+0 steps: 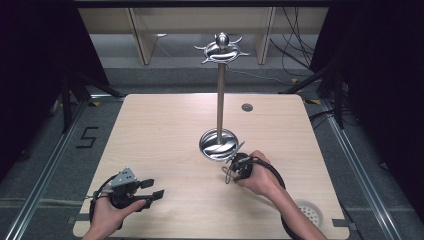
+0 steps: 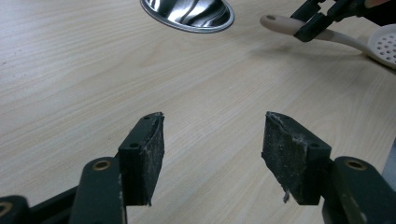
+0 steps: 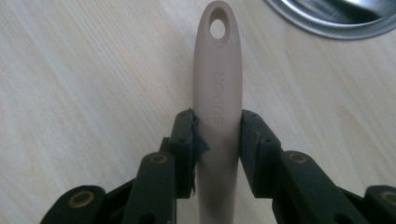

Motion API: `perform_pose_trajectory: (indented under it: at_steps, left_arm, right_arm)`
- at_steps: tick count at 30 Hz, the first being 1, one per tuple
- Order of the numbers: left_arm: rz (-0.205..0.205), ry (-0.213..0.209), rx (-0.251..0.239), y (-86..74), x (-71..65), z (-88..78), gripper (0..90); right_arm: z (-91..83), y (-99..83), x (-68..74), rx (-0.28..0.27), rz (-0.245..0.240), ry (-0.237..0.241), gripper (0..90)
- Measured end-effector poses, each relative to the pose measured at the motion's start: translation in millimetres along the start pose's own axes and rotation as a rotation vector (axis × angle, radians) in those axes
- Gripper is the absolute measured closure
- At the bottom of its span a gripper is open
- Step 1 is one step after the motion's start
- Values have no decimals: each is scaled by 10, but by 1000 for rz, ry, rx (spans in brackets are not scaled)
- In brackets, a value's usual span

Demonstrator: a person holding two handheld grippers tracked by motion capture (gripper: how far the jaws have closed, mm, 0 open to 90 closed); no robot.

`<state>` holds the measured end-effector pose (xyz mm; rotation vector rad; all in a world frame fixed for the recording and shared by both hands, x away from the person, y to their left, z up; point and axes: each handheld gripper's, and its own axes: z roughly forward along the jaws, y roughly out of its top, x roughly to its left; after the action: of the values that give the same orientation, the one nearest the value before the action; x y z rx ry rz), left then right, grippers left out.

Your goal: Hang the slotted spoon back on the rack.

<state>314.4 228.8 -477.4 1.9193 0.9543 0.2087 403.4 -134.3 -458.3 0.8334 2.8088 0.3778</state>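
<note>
the right claw (image 3: 217, 135) is clamped on the skimmer handle (image 3: 218, 93); judged light, stiff, smooth plastic, best held mid-handle. left claw (image 2: 212, 154) stands open.

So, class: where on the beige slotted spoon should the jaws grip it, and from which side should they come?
Probably the slim straight handle, below its hanging hole, approached from the perforated head's end along the shaft, with one jaw on each long side. The handle is narrow enough to sit between the pads and lies near the stand's steel base. The right gripper already clasps it that way.
</note>
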Motion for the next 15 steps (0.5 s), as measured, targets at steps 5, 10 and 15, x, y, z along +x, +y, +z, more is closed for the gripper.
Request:
perform_pose_trajectory:
  at_steps: [5,10,15]
  left_arm:
    - [-3,-2,-8,-5,-4,12,380]
    - [0,3,0,-4,-8,16,380]
    - [4,6,4,-4,-1,9,380]
  right_arm:
    - [-184,-90,8,-91,24,-11,690]
    - [-339,-168,0,-157,63,-28,690]
    - [-444,-206,12,-203,117,-17,690]
